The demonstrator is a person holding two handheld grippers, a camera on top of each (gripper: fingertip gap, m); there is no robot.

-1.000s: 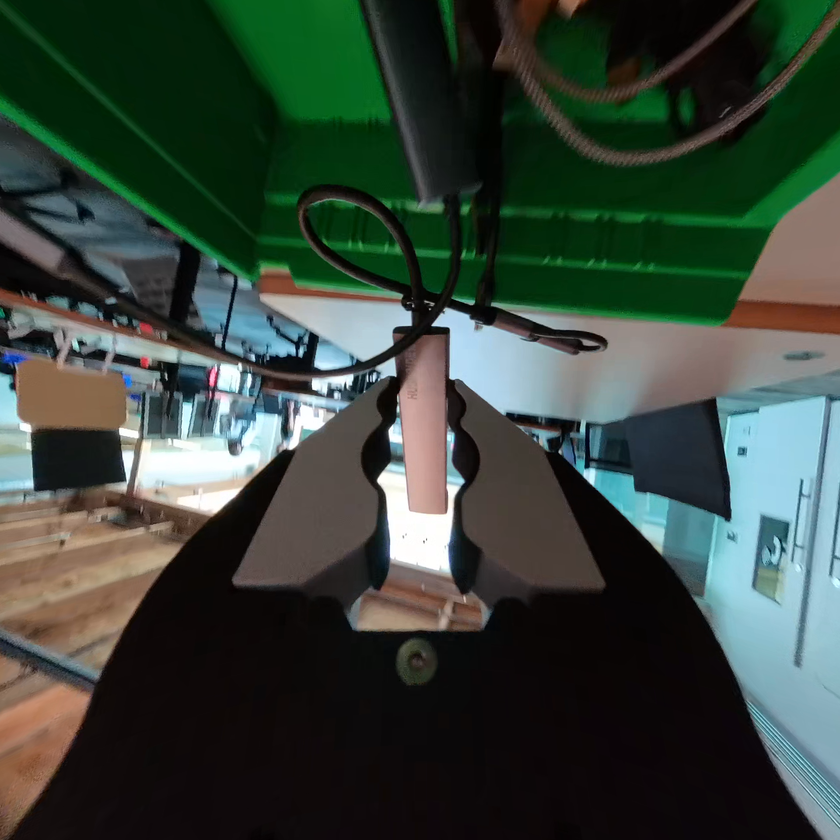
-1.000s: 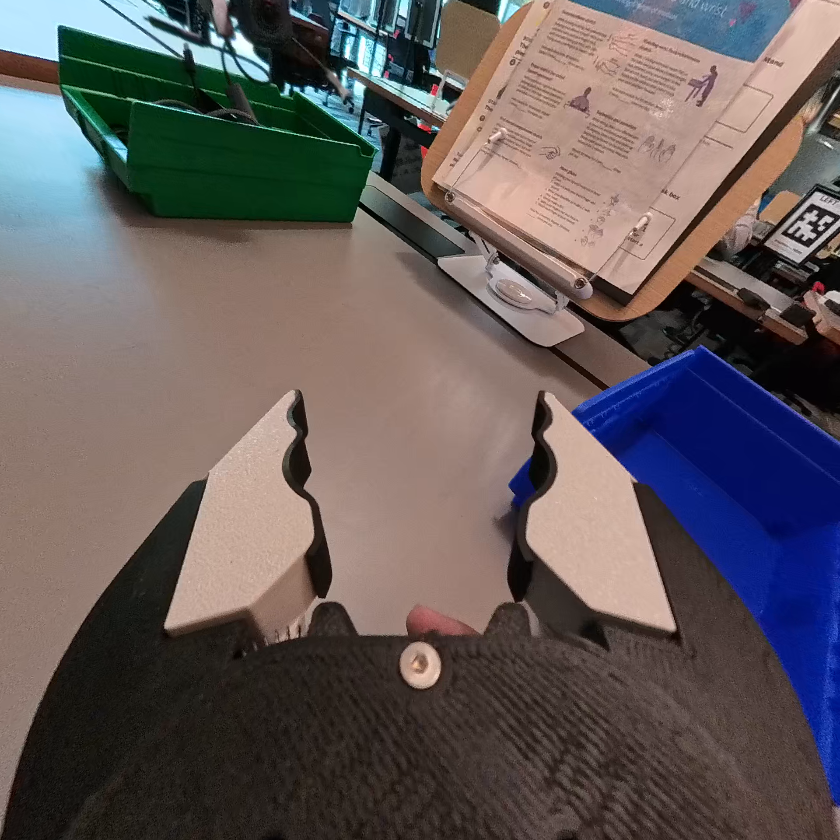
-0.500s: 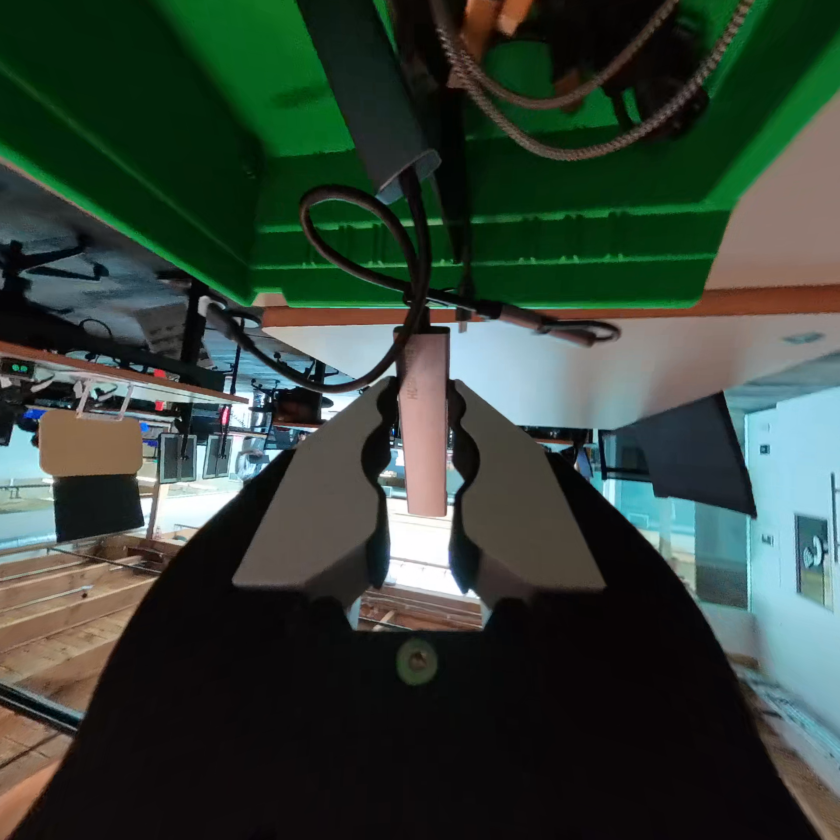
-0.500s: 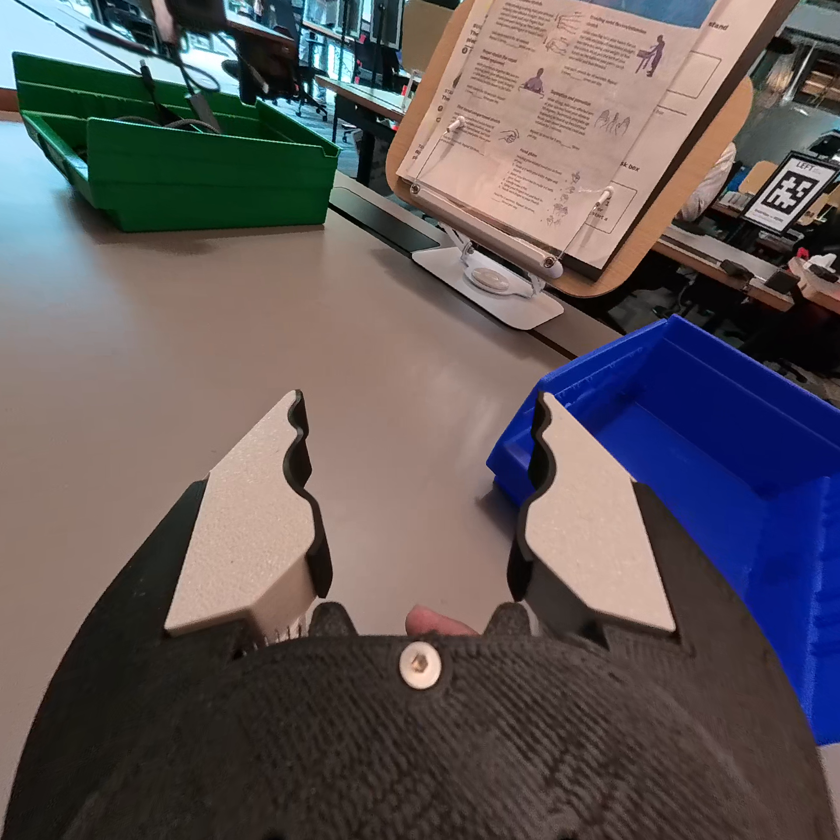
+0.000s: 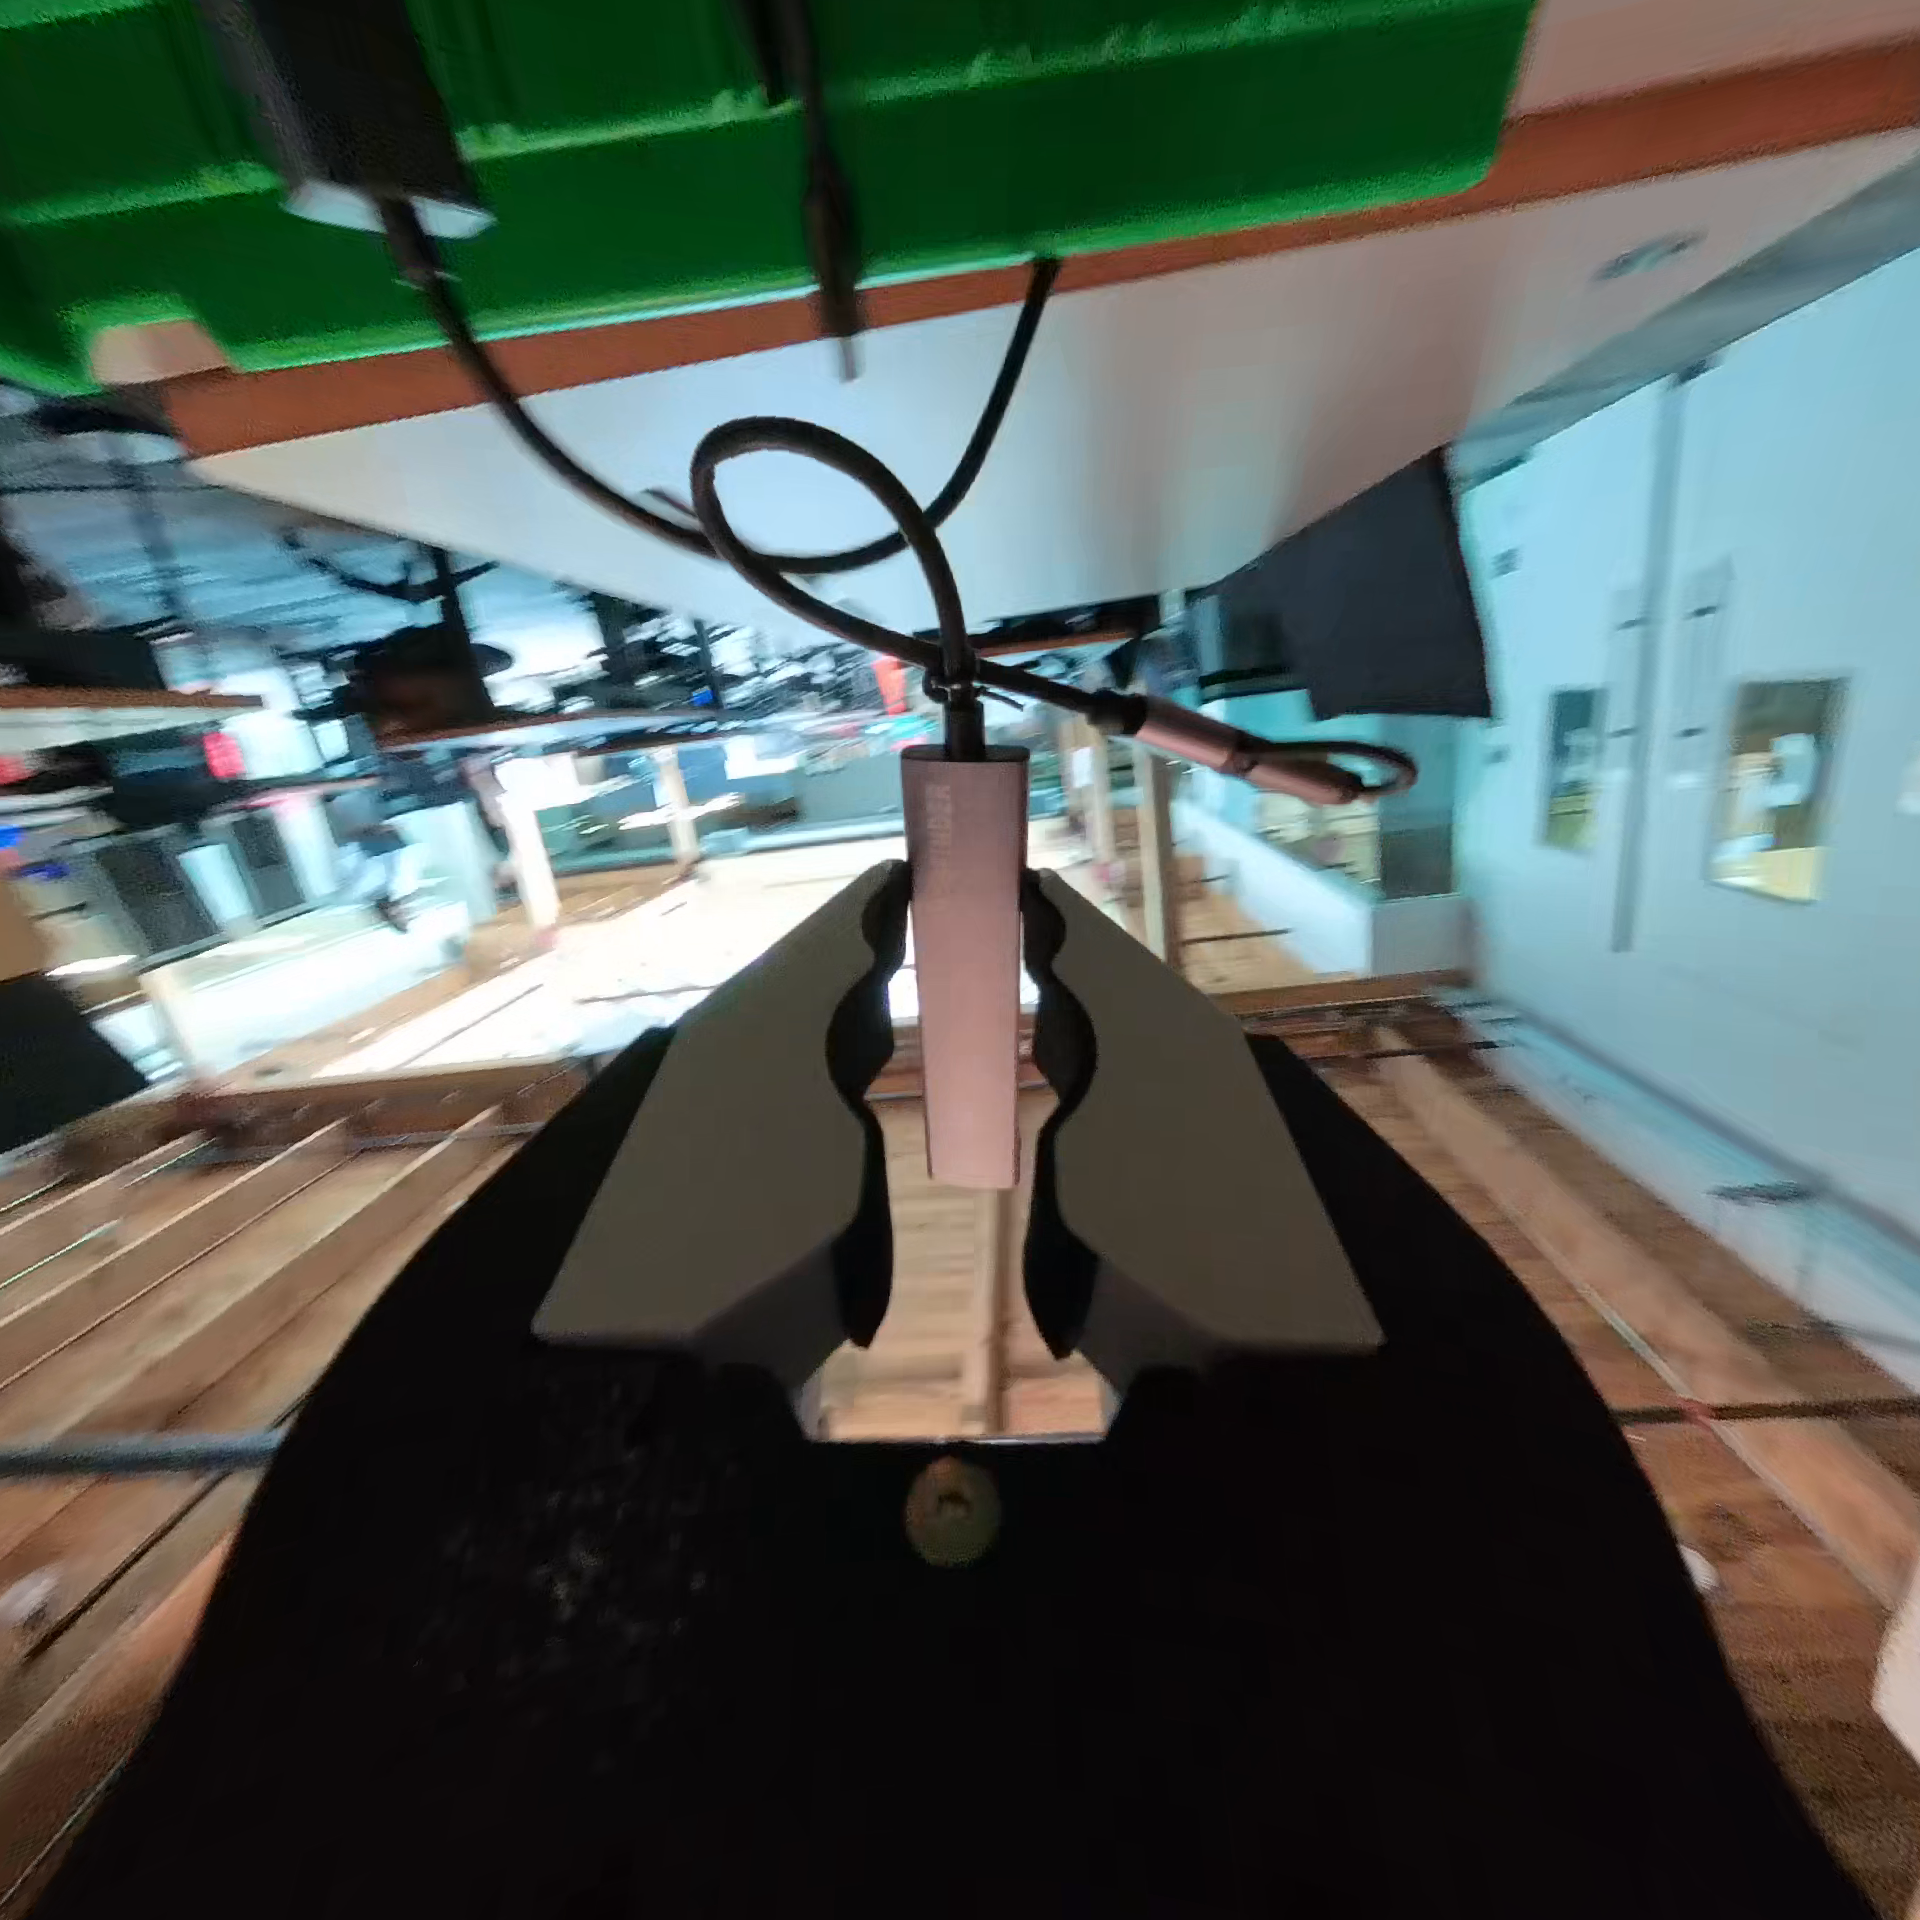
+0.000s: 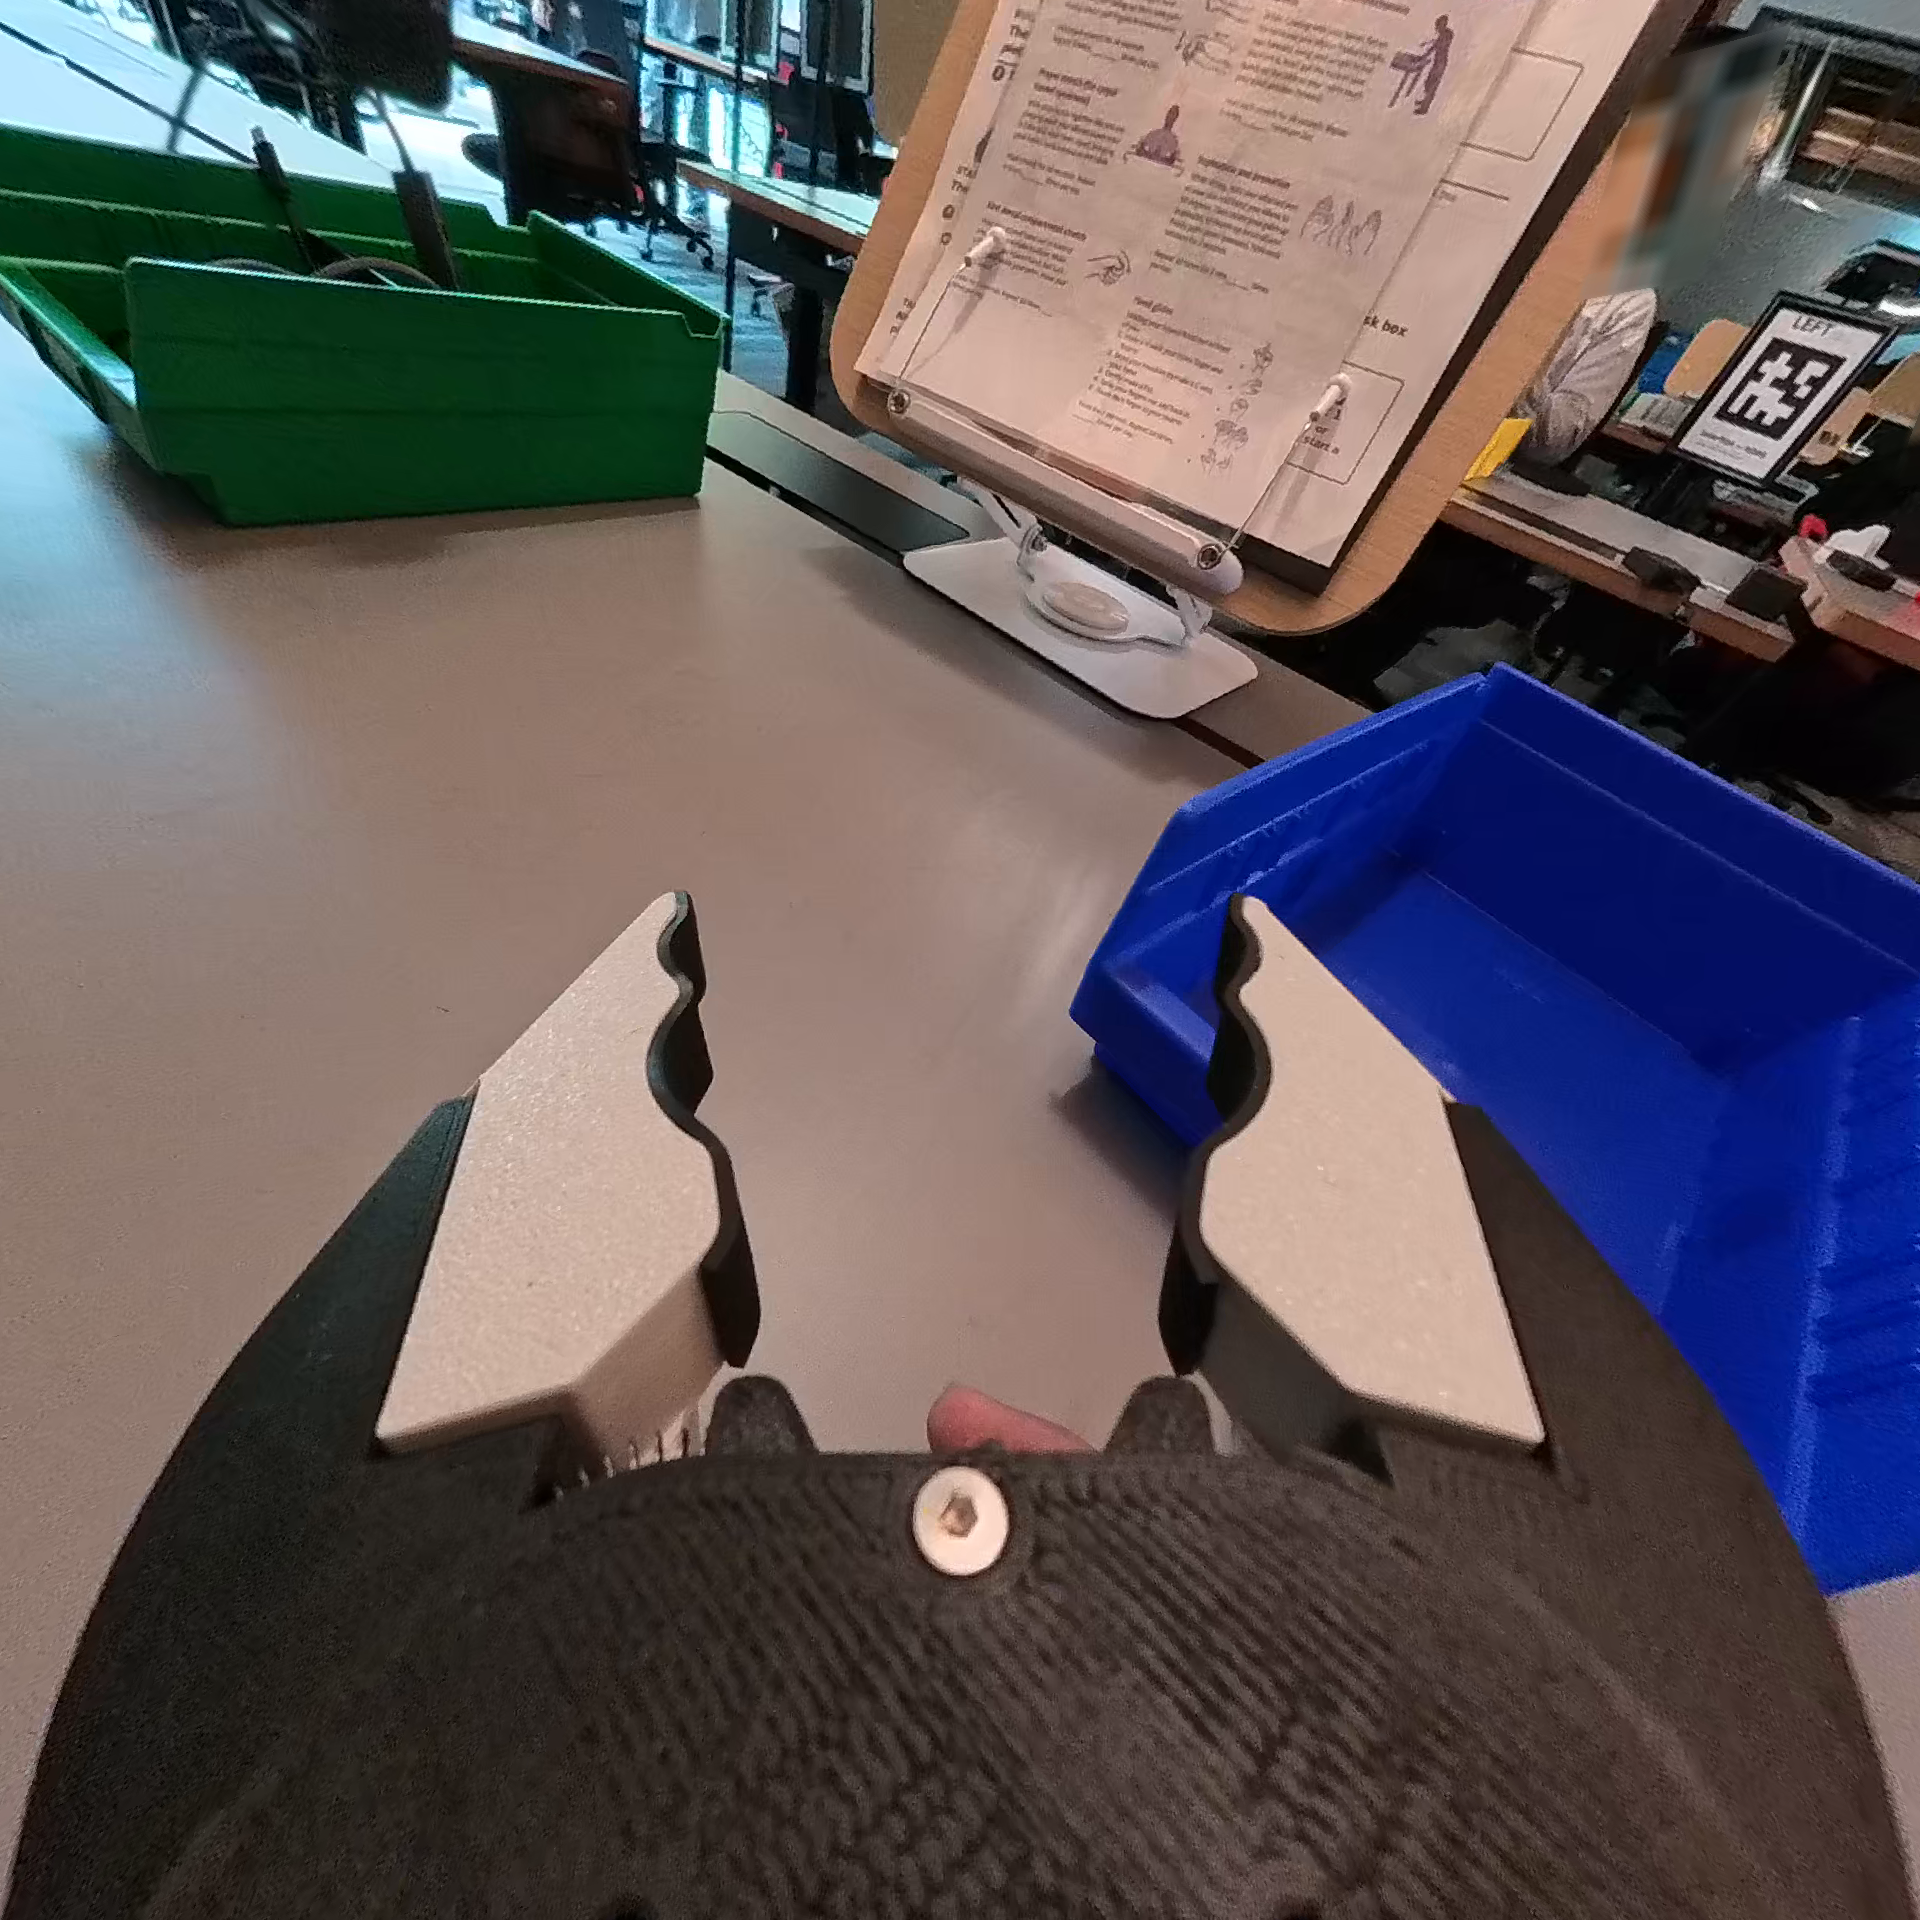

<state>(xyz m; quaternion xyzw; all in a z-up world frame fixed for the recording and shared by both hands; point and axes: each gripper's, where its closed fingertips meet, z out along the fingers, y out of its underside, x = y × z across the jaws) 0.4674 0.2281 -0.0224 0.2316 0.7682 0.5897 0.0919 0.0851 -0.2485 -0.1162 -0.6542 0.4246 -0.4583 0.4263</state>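
Note:
The left wrist view is upside down. My left gripper (image 5: pixel 961 883) is shut on a slim pinkish metal adapter (image 5: pixel 966 966) whose short black cable (image 5: pixel 831 540) loops to a small plug (image 5: pixel 1236 748). It hangs clear of the green bin (image 5: pixel 727 135), which holds other cables and a dark adapter (image 5: pixel 343 114). My right gripper (image 6: pixel 956 914) is open and empty, low over the grey table (image 6: pixel 416 779), with its right finger by the near corner of the empty blue bin (image 6: pixel 1558 987).
The green bin (image 6: pixel 416 395) with cables stands at the far left of the table in the right wrist view. A document stand (image 6: pixel 1174 312) with printed sheets stands at the table's back edge. Desks, chairs and a marker sign lie beyond. The grippers' ends are close to 60 cm from one another.
My left gripper has lifted the adapter up and away from the green bin, its cable now out of the bin. My right gripper has drawn back to the left, showing more of the blue bin.

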